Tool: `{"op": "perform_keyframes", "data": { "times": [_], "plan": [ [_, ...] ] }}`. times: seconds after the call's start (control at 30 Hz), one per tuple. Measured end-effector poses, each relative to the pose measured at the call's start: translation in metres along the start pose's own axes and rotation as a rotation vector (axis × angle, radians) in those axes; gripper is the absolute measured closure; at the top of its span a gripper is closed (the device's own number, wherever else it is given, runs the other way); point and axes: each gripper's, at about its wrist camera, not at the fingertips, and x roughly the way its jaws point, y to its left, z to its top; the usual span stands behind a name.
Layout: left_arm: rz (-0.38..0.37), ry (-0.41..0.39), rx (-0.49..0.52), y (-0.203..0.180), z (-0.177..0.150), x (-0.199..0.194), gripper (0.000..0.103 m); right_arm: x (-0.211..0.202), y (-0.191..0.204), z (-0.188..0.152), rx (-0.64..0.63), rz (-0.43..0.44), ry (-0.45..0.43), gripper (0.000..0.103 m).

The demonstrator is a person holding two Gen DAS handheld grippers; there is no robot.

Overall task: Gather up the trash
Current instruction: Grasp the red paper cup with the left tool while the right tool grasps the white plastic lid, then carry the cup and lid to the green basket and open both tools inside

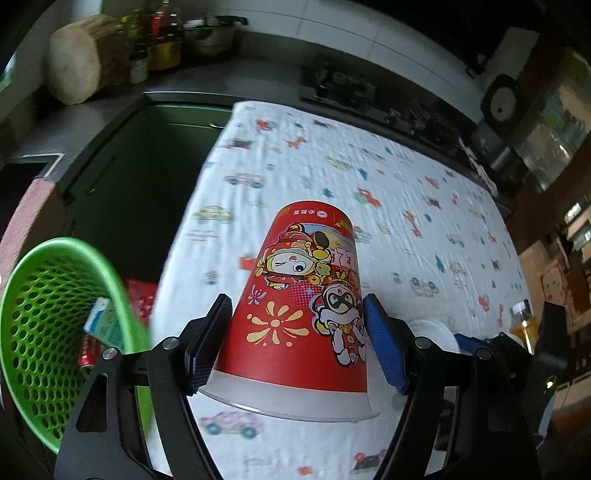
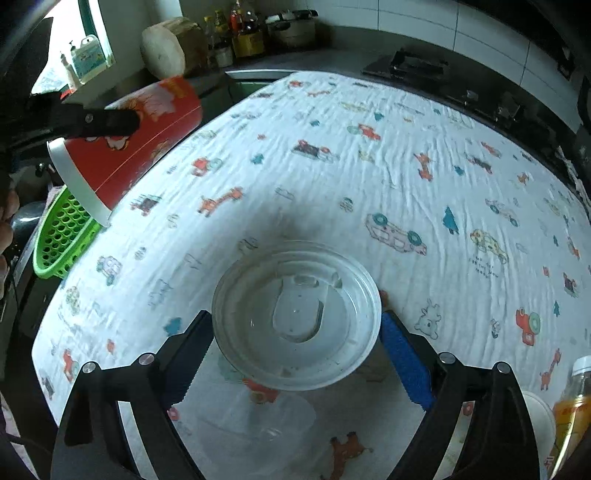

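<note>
The red paper cup point(image 1: 303, 299) is clamped between the jaws of the left gripper point(image 1: 295, 343), lifted above the bench point(image 1: 406, 192). The clear plastic lid point(image 2: 295, 317) is clamped in the right gripper point(image 2: 295, 354). Some trash already lies in the green basket point(image 1: 44, 306); a bottle point(image 2: 574, 410) is judged outstanding.

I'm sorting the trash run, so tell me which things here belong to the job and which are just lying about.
Job: red paper cup in the left gripper; clear plastic lid in the right gripper; green basket.

Lying about: patterned tablecloth, juice bottle, cutting block, condiment bottles.
</note>
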Motion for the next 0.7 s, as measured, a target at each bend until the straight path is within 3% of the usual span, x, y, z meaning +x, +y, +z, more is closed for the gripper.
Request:
{"op": "perform_keyframes", "data": {
  "times": [0.43,0.7],
  "plan": [
    [0.092,-0.080,-0.122,0.094,-0.014,-0.051,0.032,-0.013,0.052,0.021,-0.064,0.038,-0.056,0.016],
    [0.151,-0.084,-0.223,0.159,-0.030,-0.063,0.032,-0.014,0.100,0.035,-0.126,0.075,-0.068,0.016]
  ]
}}
